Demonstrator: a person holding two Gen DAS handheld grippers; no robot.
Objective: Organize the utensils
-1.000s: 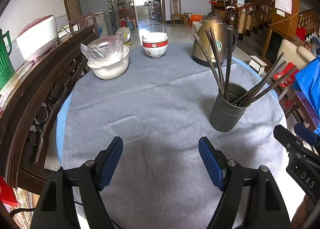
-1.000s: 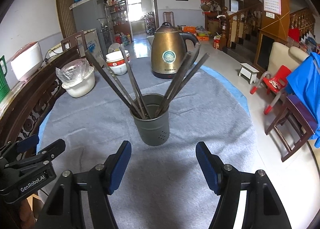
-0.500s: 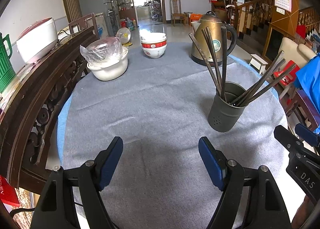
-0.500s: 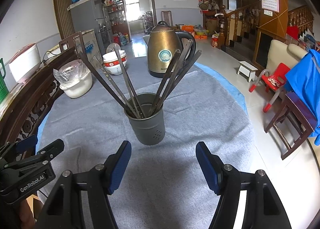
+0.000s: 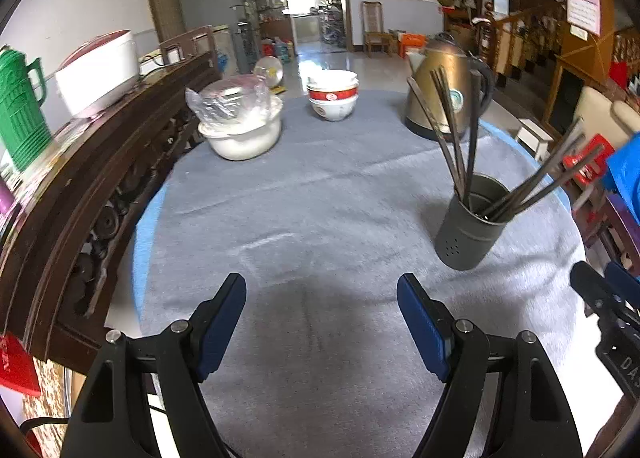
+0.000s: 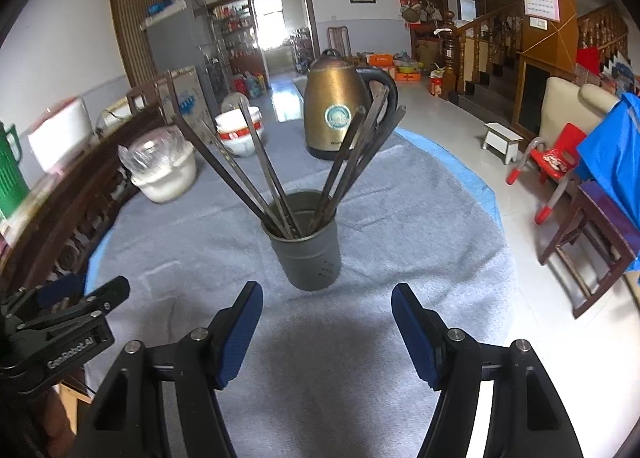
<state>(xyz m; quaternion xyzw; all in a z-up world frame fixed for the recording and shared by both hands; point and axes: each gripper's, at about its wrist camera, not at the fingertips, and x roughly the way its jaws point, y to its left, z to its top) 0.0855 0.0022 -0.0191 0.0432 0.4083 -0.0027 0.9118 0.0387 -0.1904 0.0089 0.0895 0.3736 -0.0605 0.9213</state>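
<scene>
A dark grey utensil holder is standing upright on a round surface covered in grey cloth. Dark chopsticks are fanning out of it in two bunches, leaning left and right. The right hand-held gripper is hovering just in front of the holder, blue pads wide apart and gripping nothing. The left hand-held gripper is hanging over bare cloth, likewise spread and unloaded, with the holder off to its right. A brass-coloured kettle is sitting behind the holder.

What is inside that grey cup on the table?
The grey cup holds dark chopsticks, fanned into two bunches leaning against opposite rims. Their lower ends and the cup's bottom are hidden by its wall.
</scene>
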